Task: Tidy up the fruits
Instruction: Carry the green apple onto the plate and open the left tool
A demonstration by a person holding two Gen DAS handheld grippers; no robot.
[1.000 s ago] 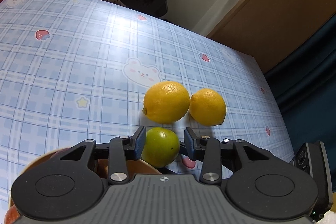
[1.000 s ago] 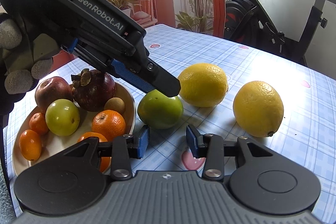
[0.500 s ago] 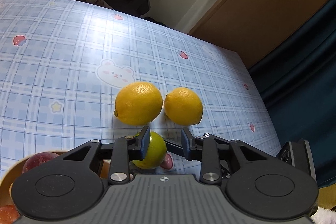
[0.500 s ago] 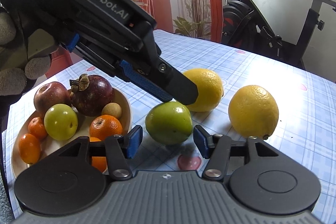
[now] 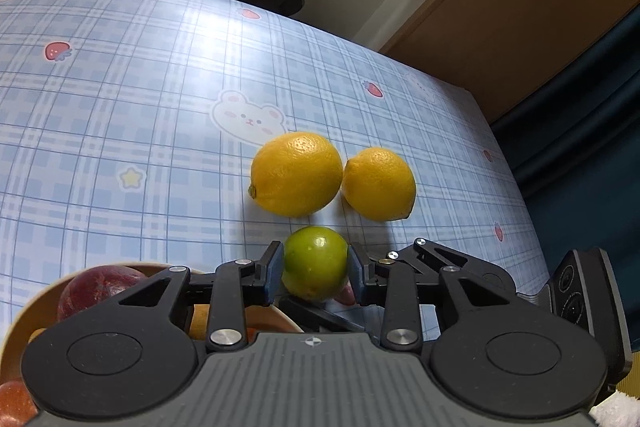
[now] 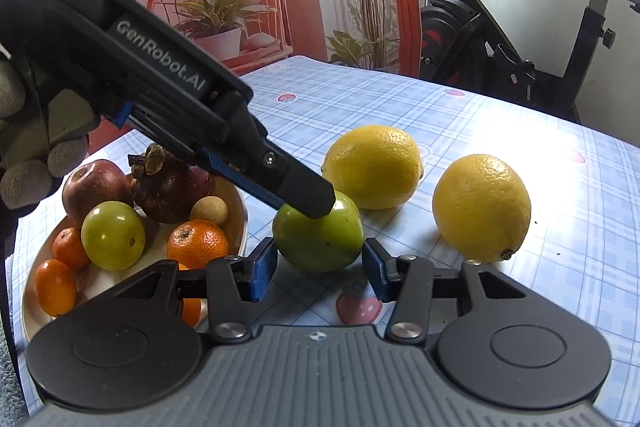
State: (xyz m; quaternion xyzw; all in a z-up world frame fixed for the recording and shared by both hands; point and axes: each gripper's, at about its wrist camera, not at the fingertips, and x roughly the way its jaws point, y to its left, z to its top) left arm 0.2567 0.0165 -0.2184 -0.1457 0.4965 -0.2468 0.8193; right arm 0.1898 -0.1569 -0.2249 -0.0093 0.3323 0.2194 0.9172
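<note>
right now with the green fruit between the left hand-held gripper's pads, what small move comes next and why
Probably lift the green fruit a little off the table. The left hand-held gripper has it between its pads, though the jaws are opening slightly, so firm the grip first. The right hand-held gripper is open around the same fruit without pressing it, and the bowl sits just beside it.

Green fruit [image 6: 318, 241] between right hand-held gripper [image 6: 319, 273] pads; left hand-held gripper [image 6: 310, 201] atop it
</note>
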